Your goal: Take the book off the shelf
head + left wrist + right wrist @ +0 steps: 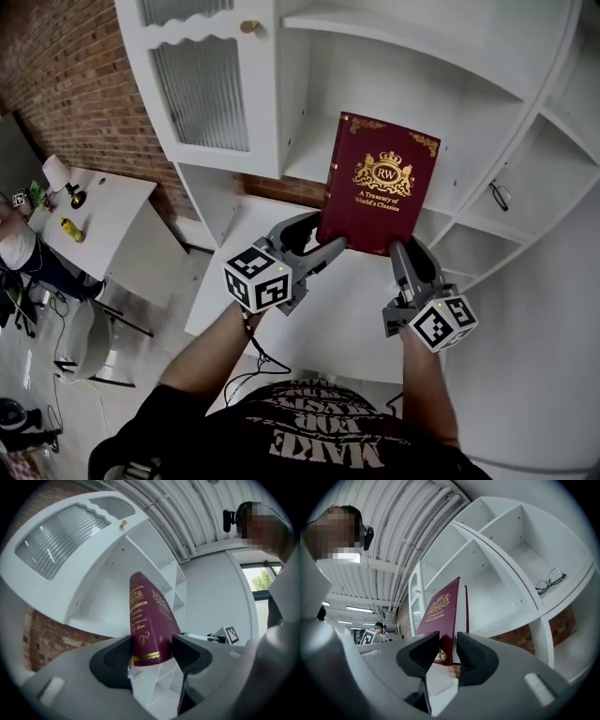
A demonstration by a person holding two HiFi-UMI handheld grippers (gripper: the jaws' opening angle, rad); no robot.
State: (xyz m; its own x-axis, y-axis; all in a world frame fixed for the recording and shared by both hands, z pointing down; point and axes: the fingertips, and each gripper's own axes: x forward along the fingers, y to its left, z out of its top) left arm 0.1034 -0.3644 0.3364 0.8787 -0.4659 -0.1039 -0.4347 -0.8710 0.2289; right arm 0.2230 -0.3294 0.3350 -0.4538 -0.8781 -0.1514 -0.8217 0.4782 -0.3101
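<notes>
Up in front of the white shelf [487,56] | red book [380,183] held upright | left gripper [324,236] squeezes its spine | right gripper [408,251] squeezes its bottom edge | glasses [500,195] lie in a right cubby

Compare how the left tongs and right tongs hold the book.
The left tongs clamp the book at its spine corner; the right tongs clamp its page-edge corner. The left tongs' jaws stand wider apart than the right tongs'. Both are shut on its bottom edge.
</notes>
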